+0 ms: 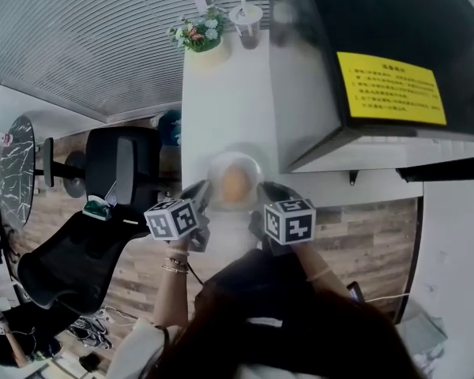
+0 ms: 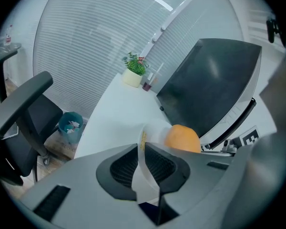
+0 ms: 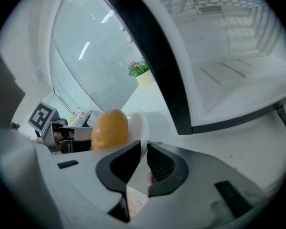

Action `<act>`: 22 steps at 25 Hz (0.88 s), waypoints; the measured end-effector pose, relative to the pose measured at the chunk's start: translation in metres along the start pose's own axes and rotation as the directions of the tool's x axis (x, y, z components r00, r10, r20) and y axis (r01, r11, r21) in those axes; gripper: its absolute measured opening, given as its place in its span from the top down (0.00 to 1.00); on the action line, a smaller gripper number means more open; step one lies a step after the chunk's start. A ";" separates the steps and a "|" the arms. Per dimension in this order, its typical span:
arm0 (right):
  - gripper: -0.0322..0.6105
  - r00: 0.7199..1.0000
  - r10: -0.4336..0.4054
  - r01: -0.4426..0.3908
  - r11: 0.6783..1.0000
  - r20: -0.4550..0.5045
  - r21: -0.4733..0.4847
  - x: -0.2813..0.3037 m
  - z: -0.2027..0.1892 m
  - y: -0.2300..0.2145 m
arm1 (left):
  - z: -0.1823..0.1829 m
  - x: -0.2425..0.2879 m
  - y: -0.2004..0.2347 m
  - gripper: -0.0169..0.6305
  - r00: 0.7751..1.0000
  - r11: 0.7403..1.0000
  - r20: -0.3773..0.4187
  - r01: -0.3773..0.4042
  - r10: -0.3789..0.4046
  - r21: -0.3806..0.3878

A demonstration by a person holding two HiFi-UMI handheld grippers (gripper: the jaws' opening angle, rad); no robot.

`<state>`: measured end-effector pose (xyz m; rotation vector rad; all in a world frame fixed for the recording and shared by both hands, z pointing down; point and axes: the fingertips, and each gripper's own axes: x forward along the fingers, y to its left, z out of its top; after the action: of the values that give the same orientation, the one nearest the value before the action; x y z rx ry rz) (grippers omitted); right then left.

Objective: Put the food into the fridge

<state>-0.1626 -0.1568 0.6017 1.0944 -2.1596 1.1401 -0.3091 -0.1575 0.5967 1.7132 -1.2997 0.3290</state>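
A round orange-brown piece of food [image 1: 235,185] lies on a white plate [image 1: 221,164] held over the white table [image 1: 221,93]. My left gripper [image 1: 201,197] is shut on the plate's left rim, and the thin white rim [image 2: 147,178] stands between its pads with the food [image 2: 182,138] just beyond. My right gripper [image 1: 267,197] is shut on the opposite rim [image 3: 139,123], next to the food [image 3: 109,128]. The fridge [image 1: 363,61] stands to the right. Its white inside and shelves [image 3: 238,70] show in the right gripper view.
A potted plant [image 1: 199,36] and a lidded cup [image 1: 247,24] stand at the table's far end. A black office chair [image 1: 103,212] is on the wooden floor to the left, with a teal bin [image 2: 70,124] beside the table.
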 end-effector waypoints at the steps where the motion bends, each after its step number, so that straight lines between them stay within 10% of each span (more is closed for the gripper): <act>1: 0.88 1.000 0.000 0.000 1.000 0.006 -0.004 -0.002 0.001 0.000 | 0.000 -0.001 -0.001 0.90 1.000 1.000 0.009 0.004 -0.004 -0.003; 22: 0.89 0.994 0.018 -0.009 0.997 0.107 -0.080 -0.026 0.016 0.023 | 0.000 -0.041 -0.015 0.91 0.990 1.000 0.139 0.030 -0.029 -0.006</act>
<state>-0.1671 -0.1507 0.5643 1.1315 -2.2770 1.0131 -0.3128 -0.1321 0.5610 1.7731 -1.3720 0.1898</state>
